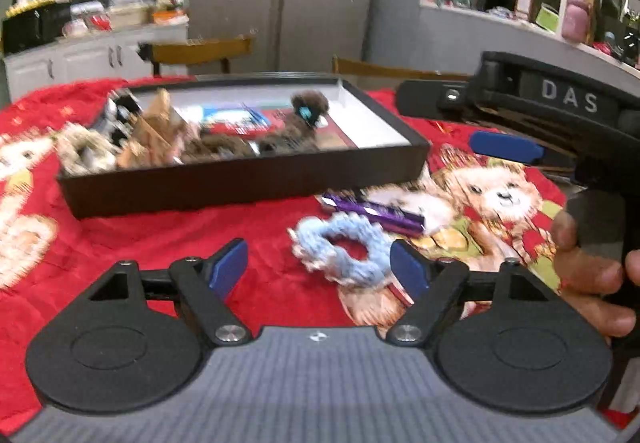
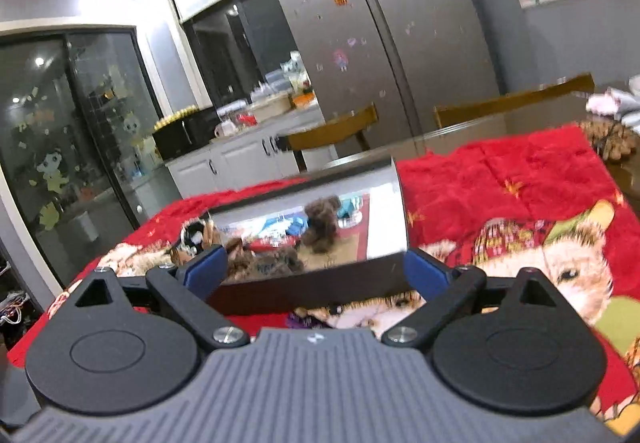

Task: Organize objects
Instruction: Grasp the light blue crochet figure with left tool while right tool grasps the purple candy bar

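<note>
A black box [image 1: 240, 191] with a white inside stands on the red bear-print cloth [image 1: 160, 243] and holds several things, among them brown fluffy scrunchies [image 1: 308, 107] and cards. In front of it lie a light blue scrunchie [image 1: 340, 243] and a purple wrapped stick [image 1: 376, 213]. My left gripper [image 1: 320, 269] is open just above the cloth, with the blue scrunchie between its fingers against the right pad [image 1: 408, 271]. My right gripper [image 1: 440, 123], held by a hand [image 1: 588, 279], is open and faces the box's right end. In the right wrist view the box [image 2: 304, 293] sits framed between the right gripper's [image 2: 316, 271] pads, untouched.
Two wooden chairs [image 1: 200, 51] [image 2: 516, 103] stand behind the table, with a fridge [image 2: 380, 43] and a cluttered counter [image 1: 100, 39] beyond. A brown fuzzy thing [image 2: 612, 143] lies at the table's far right corner. Shelves [image 1: 580, 3] are at the right.
</note>
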The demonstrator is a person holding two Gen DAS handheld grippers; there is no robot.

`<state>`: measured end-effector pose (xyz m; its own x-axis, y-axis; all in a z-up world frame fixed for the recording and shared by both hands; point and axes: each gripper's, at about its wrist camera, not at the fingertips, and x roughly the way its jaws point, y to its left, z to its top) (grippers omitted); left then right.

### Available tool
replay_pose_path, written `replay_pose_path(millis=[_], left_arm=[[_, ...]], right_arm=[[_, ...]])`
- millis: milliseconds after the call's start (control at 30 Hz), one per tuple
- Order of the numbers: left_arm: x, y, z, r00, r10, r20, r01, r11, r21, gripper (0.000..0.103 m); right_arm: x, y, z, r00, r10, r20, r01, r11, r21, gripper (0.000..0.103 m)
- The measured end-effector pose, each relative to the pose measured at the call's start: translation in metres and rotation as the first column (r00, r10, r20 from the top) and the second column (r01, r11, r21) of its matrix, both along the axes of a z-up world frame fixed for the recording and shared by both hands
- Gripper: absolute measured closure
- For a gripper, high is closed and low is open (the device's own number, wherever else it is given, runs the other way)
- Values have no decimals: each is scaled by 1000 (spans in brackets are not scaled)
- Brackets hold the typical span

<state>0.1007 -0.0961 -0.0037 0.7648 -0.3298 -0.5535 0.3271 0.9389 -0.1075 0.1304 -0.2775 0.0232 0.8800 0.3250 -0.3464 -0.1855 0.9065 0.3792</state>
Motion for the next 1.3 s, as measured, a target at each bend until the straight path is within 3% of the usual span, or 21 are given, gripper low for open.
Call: replay_pose_path(millis=[133, 233, 300, 333, 433, 500, 567, 600, 867, 1167, 1300], left_arm=[[2, -11, -3, 1000, -30, -4, 30, 999, 16, 23], [9, -22, -4, 1000, -2, -18, 2, 1000, 9, 24], [17, -32, -8, 999, 13, -39, -11, 998, 54, 37], [20, -37, -9, 999, 23, -30, -20, 995, 94, 37], [22, -31, -10, 998, 57, -23, -55, 995, 79, 51], [24, -26, -11, 996, 88, -21, -86, 993, 74, 73], [25, -22, -11, 994, 106, -17, -104, 992, 77, 86], [25, -20, -11, 993, 114, -14, -112, 990, 82, 88], [19, 11, -11, 983, 184, 4, -183, 977, 109, 89], [8, 31, -10, 989, 147, 21, -149, 980, 133, 89], [9, 29, -10, 989, 145, 15, -145, 980, 136, 89]], right_arm=[[2, -4, -9, 998, -1, -58, 5, 997, 71, 7], [6, -9, -13, 996, 9, -90, 2, 993, 120, 7], [8, -12, -16, 994, -1, -106, 15, 991, 134, 7], [9, -12, -17, 994, -5, -113, 20, 990, 138, 7], [13, -13, -22, 989, 8, -145, 16, 987, 160, 14], [17, -11, -27, 985, 25, -170, 2, 987, 161, 19], [19, -10, -30, 980, 45, -193, -14, 986, 163, 22], [20, -9, -31, 979, 59, -197, -26, 986, 166, 22], [18, 14, -34, 975, 122, -184, -116, 992, 45, 25], [18, 33, -34, 975, 155, -159, -174, 978, -116, 23], [23, 33, -35, 972, 151, -179, -174, 978, -116, 32]])
